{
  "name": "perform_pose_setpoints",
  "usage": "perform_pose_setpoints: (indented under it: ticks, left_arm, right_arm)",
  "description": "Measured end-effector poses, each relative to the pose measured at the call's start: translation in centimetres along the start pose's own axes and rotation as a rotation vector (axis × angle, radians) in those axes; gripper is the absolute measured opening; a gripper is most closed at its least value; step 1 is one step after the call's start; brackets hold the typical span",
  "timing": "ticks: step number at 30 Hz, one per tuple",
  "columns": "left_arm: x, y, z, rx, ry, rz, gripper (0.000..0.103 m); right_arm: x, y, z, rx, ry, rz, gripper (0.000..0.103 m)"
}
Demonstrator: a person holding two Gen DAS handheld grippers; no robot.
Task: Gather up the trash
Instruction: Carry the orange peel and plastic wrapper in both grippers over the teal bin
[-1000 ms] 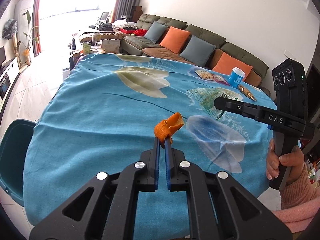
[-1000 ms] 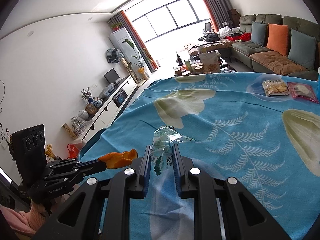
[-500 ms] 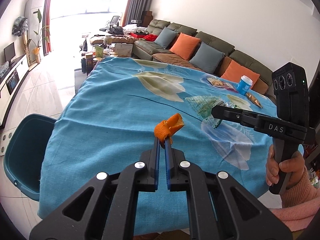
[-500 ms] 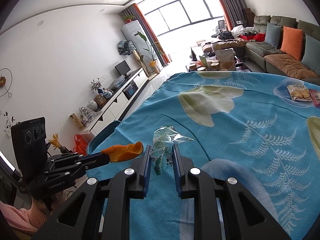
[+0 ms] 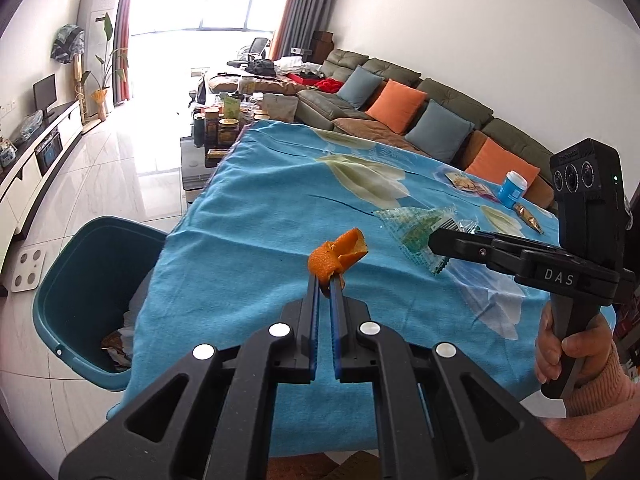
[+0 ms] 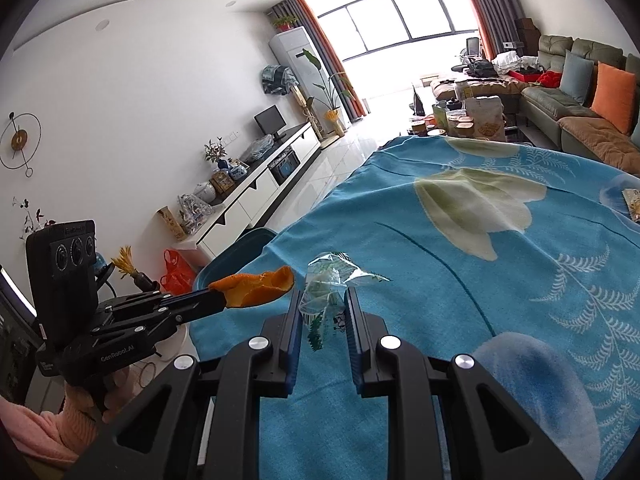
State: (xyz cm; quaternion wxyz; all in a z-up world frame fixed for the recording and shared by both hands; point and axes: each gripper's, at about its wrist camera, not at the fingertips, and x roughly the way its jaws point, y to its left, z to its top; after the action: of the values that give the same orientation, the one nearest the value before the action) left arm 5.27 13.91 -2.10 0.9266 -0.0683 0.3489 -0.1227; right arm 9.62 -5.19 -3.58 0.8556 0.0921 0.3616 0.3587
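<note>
Two hand-held black tongs above a desk (image 5: 256,240) covered with a bright blue cloth printed with pale flowers and white fern fronds. The left tongs (image 5: 327,280) are closed on a curled piece of orange citrus peel (image 5: 338,257), which stands up from the blue-lined tips, clear of the cloth; in the right wrist view the same peel (image 6: 260,289) projects sideways from the left tongs (image 6: 216,300) at lower left. The right tongs (image 6: 323,300) are clamped on a crumpled transparent plastic wrapper with green print (image 6: 326,286), pinched between the tips and held above the cloth; in the left wrist view this wrapper (image 5: 420,234) hangs from the front of the right tongs (image 5: 436,240), whose handle is gripped by a hand (image 5: 576,354) in a pink knitted sleeve (image 5: 600,412). A teal plastic bin (image 5: 80,280) stands on the pale tiled floor just beside the desk's near-left corner, partly under the hanging cloth, with brown and white scraps visible at its bottom. At the far right edge of the desk lie a blue cylindrical tub with a white lid (image 5: 513,189), a flat snack packet (image 5: 466,184) and a small gold-coloured wrapper (image 5: 528,218), well apart from both tongs. Beyond the desk runs an olive-green sectional sofa (image 5: 460,104) with orange and grey-blue cushions.
</note>
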Motion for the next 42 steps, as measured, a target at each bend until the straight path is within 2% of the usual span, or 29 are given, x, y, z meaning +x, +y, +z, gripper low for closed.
perform_pose_setpoints:
  ticks: [42]
  left_arm:
    - [-3.8, 6.5, -0.7, -0.113, -0.061, 0.130, 0.006]
  right_arm:
    - [6.1, 6.3, 2.0, -0.115, 0.071, 0.092, 0.019]
